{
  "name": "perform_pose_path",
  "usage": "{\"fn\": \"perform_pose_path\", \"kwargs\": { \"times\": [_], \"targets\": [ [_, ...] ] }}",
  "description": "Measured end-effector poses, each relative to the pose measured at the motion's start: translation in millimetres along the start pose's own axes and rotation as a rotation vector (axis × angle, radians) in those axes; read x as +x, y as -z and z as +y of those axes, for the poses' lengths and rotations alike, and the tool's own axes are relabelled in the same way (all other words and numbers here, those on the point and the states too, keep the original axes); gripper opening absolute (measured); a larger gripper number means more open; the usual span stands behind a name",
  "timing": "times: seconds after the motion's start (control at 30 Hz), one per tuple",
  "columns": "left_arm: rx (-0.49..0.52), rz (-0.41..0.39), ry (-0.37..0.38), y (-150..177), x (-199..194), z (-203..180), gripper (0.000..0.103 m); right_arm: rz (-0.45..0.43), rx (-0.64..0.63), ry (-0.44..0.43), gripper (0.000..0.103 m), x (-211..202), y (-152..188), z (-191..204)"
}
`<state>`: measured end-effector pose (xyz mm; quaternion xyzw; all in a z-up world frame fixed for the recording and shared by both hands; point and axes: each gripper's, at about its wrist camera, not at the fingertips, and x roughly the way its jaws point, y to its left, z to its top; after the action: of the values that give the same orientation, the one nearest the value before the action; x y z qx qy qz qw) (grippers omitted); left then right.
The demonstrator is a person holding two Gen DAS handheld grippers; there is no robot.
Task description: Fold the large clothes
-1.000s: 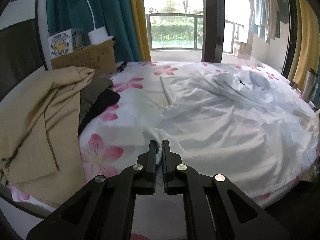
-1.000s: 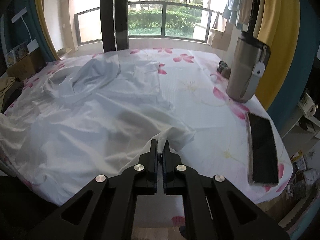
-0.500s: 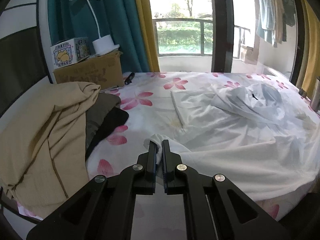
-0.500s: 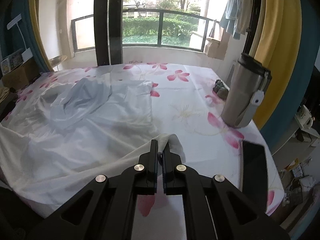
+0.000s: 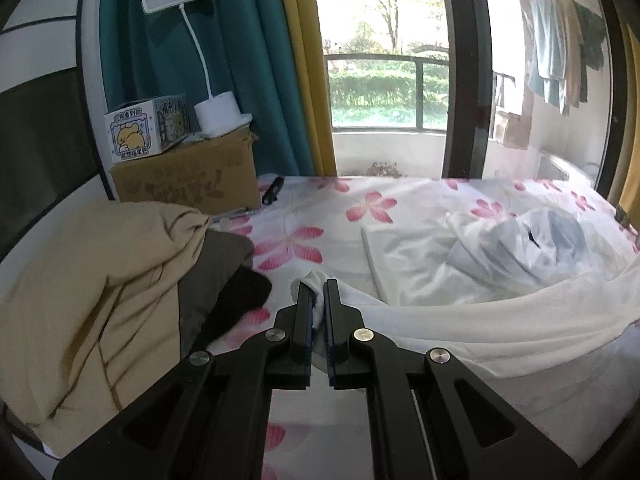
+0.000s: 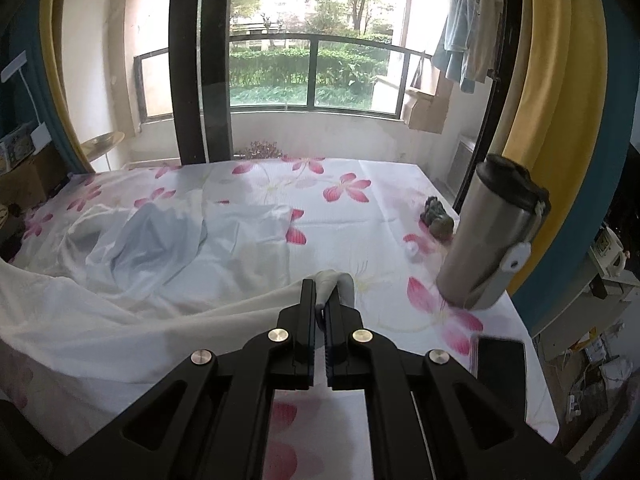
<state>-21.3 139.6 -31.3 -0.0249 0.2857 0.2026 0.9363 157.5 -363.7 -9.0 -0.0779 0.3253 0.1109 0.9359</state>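
Observation:
A large white garment (image 5: 460, 320) lies across the flowered bed, its near edge lifted and stretched between my two grippers. My left gripper (image 5: 319, 290) is shut on the garment's left corner, held above the bed. My right gripper (image 6: 321, 290) is shut on the right corner of the same garment (image 6: 120, 320), also raised. The garment's far part with a pale blue lining (image 6: 152, 240) still rests crumpled on the bed; in the left wrist view the lining (image 5: 516, 252) is at the right.
A pile of tan and dark clothes (image 5: 100, 300) lies at the left. A cardboard box (image 5: 188, 184) with a white lamp (image 5: 220, 116) stands behind it. A steel tumbler (image 6: 492, 236) and a phone (image 6: 500, 372) sit at the bed's right side.
Both grippers have risen and moved forward over the bed with the garment's corners. The near edge has lifted off the bed and now hangs taut between them.

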Motion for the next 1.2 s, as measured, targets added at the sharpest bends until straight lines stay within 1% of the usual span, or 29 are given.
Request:
{"fn": "perform_pose_path", "kwargs": {
  "times": [0.23,0.4,0.57,0.87,1.03,1.2],
  "targets": [
    [-0.034,-0.019,0.009,-22,24,-1,0.006,-0.012,0.007,-0.001,0.003,18,-22,-4],
    [-0.027,-0.037,0.011,-38,39,-4,0.006,-0.021,0.005,-0.006,0.003,36,-38,-2],
    [-0.031,-0.048,0.01,-52,65,-10,0.006,-0.016,-0.003,-0.004,0.003,57,-52,0],
    [-0.044,-0.019,0.025,-74,119,-14,0.006,-0.008,-0.003,0.01,0.003,99,-79,1],
    [-0.066,0.019,0.038,-85,151,-14,0.006,0.007,0.012,0.003,0.003,127,-90,0],
    [-0.083,0.065,0.046,-89,185,-20,0.006,0.024,0.023,-0.002,0.003,155,-96,1]
  ]
}}
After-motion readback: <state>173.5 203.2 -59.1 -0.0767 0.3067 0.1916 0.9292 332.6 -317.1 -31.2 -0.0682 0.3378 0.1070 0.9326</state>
